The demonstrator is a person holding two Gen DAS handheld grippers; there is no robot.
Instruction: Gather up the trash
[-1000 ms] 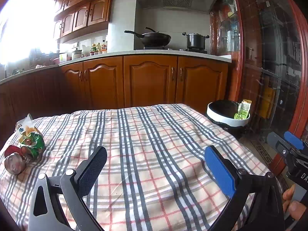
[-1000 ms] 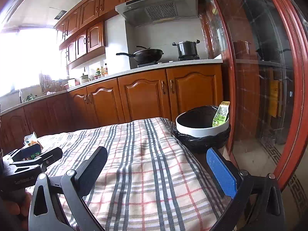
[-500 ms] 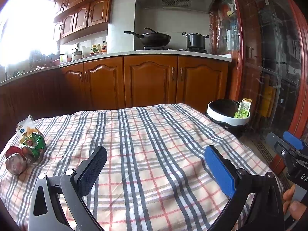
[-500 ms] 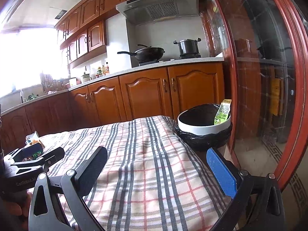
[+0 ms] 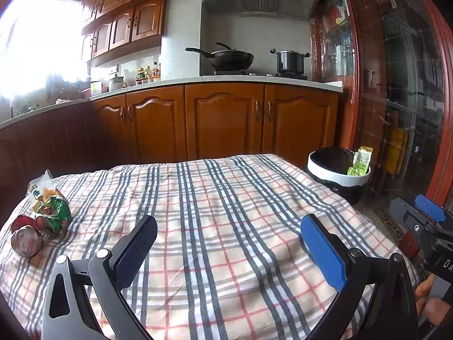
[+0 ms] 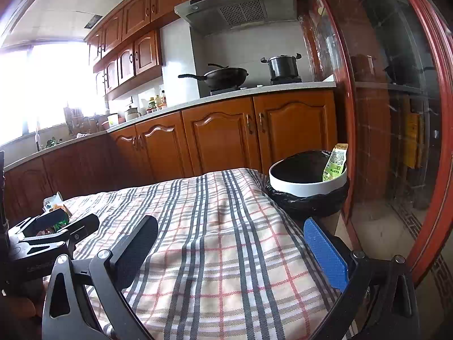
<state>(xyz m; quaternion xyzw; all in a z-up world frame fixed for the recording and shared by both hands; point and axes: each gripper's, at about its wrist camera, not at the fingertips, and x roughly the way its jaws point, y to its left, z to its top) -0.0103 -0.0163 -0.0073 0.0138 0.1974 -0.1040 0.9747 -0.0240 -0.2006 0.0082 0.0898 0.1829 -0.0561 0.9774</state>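
Observation:
A crushed can (image 5: 25, 239) and a crumpled green wrapper (image 5: 52, 212) with a white wrapper (image 5: 39, 188) behind it lie at the table's left edge. A white-rimmed bin (image 5: 338, 170) with a black liner stands off the far right corner; a green-yellow packet (image 5: 360, 161) leans inside it. My left gripper (image 5: 226, 250) is open and empty above the plaid tablecloth (image 5: 215, 198). My right gripper (image 6: 230, 253) is open and empty near the right edge, short of the bin (image 6: 307, 182) and its packet (image 6: 335, 163). The wrappers (image 6: 55, 204) show partly behind the left gripper (image 6: 59, 226).
Wooden kitchen cabinets (image 5: 226, 121) run behind the table, with a wok (image 5: 226, 58) and a pot (image 5: 288, 61) on the stove. A red-framed glass door (image 6: 396, 113) stands at the right beside the bin.
Both grippers have drifted slightly; the view has risen a little and the bin sits a bit farther away. Both stay open and empty.

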